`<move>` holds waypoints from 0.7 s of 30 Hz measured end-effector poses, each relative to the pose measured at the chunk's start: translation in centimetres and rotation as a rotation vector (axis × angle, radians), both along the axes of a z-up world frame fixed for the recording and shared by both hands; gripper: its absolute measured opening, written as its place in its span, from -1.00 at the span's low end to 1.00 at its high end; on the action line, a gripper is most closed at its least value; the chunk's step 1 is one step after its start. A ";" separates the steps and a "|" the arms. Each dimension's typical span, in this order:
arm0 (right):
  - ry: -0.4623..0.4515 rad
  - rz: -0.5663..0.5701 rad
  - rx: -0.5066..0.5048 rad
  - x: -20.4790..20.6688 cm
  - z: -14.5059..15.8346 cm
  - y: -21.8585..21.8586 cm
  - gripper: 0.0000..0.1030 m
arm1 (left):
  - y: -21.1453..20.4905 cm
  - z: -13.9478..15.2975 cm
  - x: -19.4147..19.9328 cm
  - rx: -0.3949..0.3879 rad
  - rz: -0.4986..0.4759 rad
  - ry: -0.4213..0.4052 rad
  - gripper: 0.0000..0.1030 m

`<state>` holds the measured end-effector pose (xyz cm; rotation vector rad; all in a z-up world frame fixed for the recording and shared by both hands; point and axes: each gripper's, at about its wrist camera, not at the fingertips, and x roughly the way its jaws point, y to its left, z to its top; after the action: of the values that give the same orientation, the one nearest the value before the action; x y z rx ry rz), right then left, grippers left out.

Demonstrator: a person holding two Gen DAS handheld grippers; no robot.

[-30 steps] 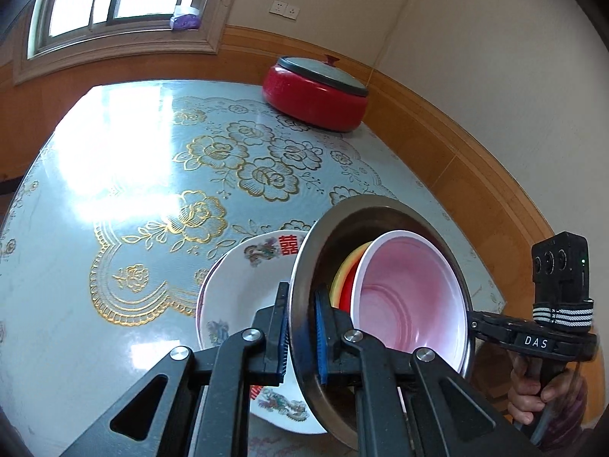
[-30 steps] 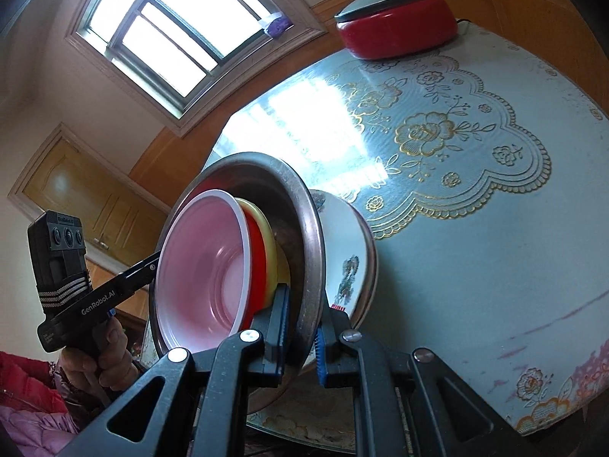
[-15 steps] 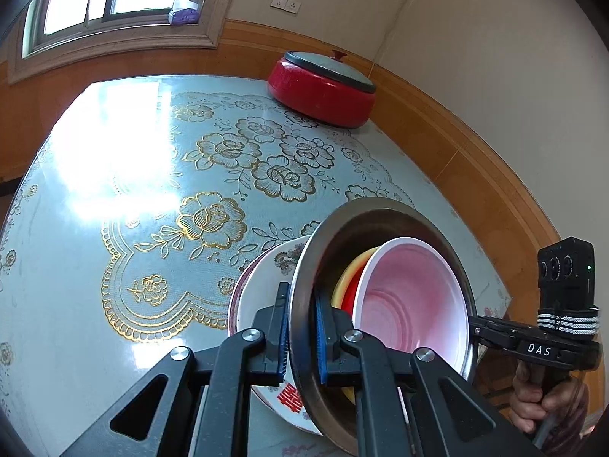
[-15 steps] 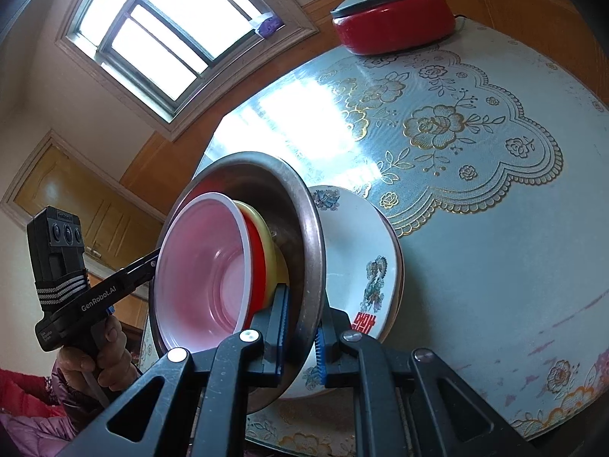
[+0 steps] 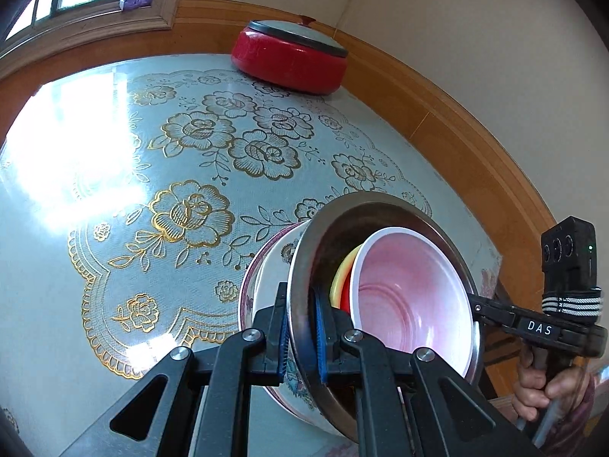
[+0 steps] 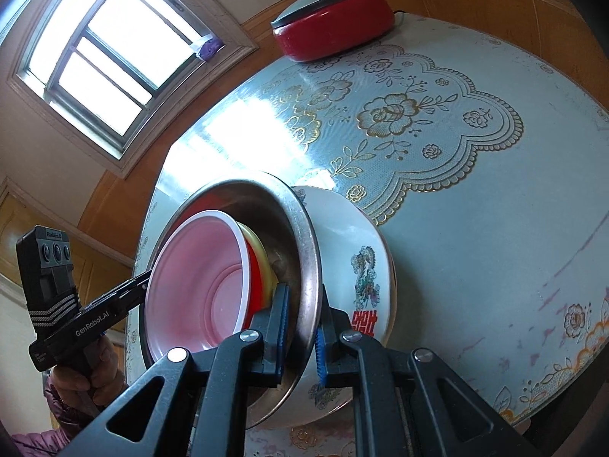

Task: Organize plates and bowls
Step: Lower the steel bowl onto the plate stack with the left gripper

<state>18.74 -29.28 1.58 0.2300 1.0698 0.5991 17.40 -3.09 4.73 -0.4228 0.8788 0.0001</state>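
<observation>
- Stainless steel bowl [image 5: 384, 221] held tipped on its side between both grippers, mouth facing sideways; seen from both wrist views
- left gripper [image 5: 300, 327] clenched on the steel bowl's rim, one blue pad inside the wall, one outside; right gripper [image 6: 300, 331] clenched on the opposite part of the same rim, same way
- pink bowl [image 5: 411, 297] with white rim nested inside the steel bowl, frontmost; behind it a red bowl [image 6: 255, 270] and a yellow bowl [image 6: 262, 251], only their edges visible; all stacked inside the steel one
- white porcelain bowl [image 6: 354, 243] with red characters and painted figures sits on the table right behind/under the steel bowl; steel bowl's bottom is set into its mouth, whether fully seated cannot tell; maroon rim line visible in left view [image 5: 262, 266]
- table [image 6: 495, 209] round, pale blue cloth with gold floral print, glossy, window glare on it; bowls near the table's near edge
- red electric pan [image 5: 289, 61] with grey lid at the far edge, well apart from the bowls
- each view shows the other gripper's handle and the hand on it: right hand [image 5: 540, 392] at lower right of left view; left hand [image 6: 87, 373] at lower left of right view, purple sleeve below it
- window [image 6: 106, 49] and wood wall panelling [image 5: 456, 125] behind
</observation>
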 end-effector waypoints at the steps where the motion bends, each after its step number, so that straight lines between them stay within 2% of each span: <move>1: -0.001 -0.012 -0.004 0.0 -0.1 0.0 -0.79 | 0.0 -0.2 0.2 0.001 -0.009 0.003 -0.81; 9: 0.003 -0.073 -0.054 0.1 -1.8 0.2 -0.79 | 0.1 -1.7 1.2 0.007 -0.047 0.029 -0.78; 12: 0.008 -0.085 -0.026 0.2 -2.1 -0.1 -0.79 | -0.1 -1.9 1.2 0.033 -0.057 0.027 -0.74; 21: 0.005 -0.103 -0.015 0.0 -1.9 -0.1 -0.74 | 0.2 -2.0 1.0 -0.010 -0.061 0.025 -0.73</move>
<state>18.76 -29.36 -0.35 0.2718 1.0604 0.4974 18.37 -2.86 2.69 -0.4054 0.9168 -0.0554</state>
